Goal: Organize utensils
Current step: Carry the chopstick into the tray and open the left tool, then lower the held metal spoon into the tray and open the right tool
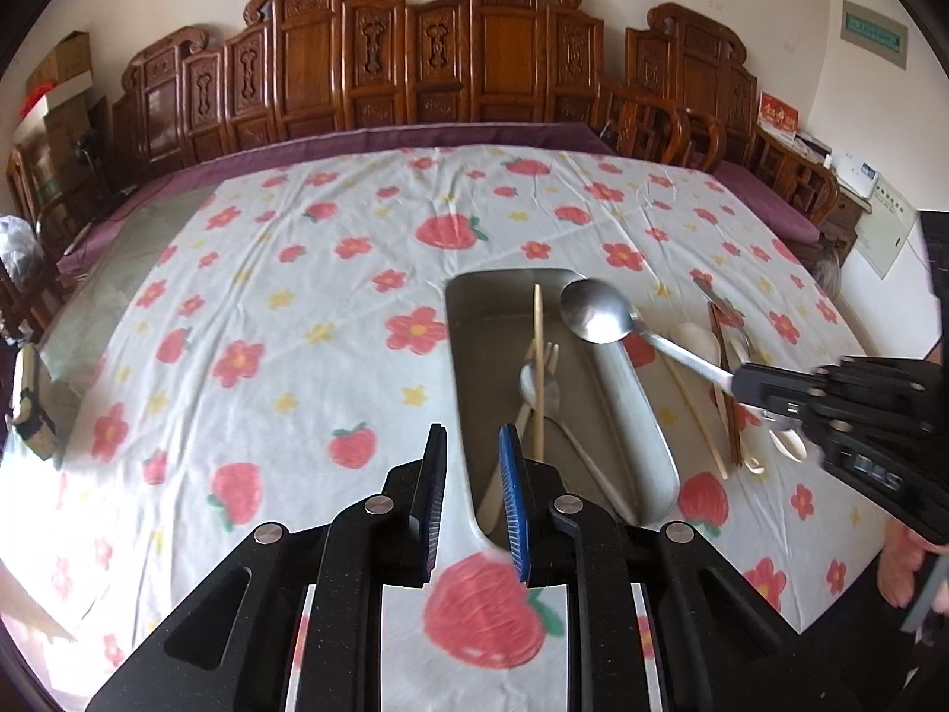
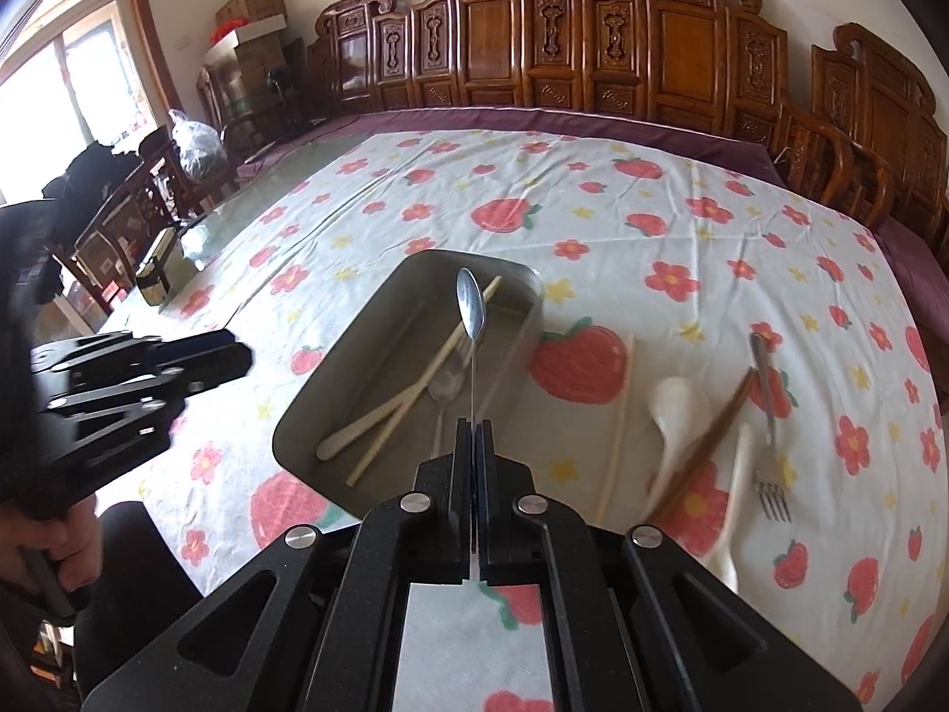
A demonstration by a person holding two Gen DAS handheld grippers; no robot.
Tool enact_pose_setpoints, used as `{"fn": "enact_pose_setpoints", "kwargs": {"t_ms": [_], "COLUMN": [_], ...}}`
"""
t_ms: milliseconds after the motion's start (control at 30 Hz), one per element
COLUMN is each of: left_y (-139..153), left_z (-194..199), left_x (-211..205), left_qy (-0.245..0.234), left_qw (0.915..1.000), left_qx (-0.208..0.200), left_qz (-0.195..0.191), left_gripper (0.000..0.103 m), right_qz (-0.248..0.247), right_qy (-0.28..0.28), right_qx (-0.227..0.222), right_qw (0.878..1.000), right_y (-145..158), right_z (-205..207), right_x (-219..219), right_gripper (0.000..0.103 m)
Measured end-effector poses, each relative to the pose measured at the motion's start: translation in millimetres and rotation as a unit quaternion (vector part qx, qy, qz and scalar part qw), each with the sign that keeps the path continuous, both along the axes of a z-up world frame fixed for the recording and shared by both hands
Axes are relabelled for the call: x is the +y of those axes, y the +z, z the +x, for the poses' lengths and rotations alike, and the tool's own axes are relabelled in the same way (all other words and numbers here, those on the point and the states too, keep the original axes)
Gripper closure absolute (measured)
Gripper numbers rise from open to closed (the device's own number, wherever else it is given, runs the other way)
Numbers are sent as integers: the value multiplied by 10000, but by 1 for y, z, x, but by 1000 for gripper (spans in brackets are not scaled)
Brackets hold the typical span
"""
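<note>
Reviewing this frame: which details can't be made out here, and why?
- Left wrist view: the loose utensils beside the metal tray overlap behind the right tongs; their count is unclear.
- Right wrist view: the left tongs are motion-blurred, their gap unreadable.
- Both views: wall sign text too small.

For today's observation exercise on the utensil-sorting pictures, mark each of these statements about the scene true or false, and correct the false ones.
1. The right hand-held gripper is shut on a metal spoon. True.
2. The left hand-held gripper holds a fork. False: its jaws stand apart with nothing between them.
3. The metal tray is empty. False: a pale spoon, a pale chopstick and other cutlery lie in it.
4. A metal fork lies on the tablecloth, outside the tray. True.
5. The white ladle lies in the tray. False: it lies on the tablecloth, right of the tray in the right wrist view.
</note>
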State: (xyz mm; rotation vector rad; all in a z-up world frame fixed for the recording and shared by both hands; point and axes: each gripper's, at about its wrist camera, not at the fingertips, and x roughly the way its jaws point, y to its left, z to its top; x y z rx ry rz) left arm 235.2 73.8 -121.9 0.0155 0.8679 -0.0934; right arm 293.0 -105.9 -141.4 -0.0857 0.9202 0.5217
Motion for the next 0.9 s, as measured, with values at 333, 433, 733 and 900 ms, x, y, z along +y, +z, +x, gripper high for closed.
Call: {"fn": "enact_pose_setpoints", "kwargs": {"t_ms": [333, 433, 733, 900], "left_y": [7, 7, 2, 3], "left_z": [-13, -14, -14, -15], "left_x": [19, 22, 30, 33], "left_qy": [31, 35, 57, 103], "left_qw": [9997, 9996, 9997, 9996], "left_qx": [-232, -252, -248, -268], "left_qz": [-35, -81, 25, 39], "left_gripper": [86, 86, 86, 86], "right_qz": [-371, -514, -805, -813], "right_qy": [-12, -54, -82, -96], "right_qx": [48, 40, 31, 27], "right_qw": [9993, 9987, 9967, 9966], "right_y": [-11, -14, -24, -27], "right_z": [20, 26, 38, 37], "right_x": [39, 46, 68, 76], "right_gripper": [101, 101, 101, 101]}}
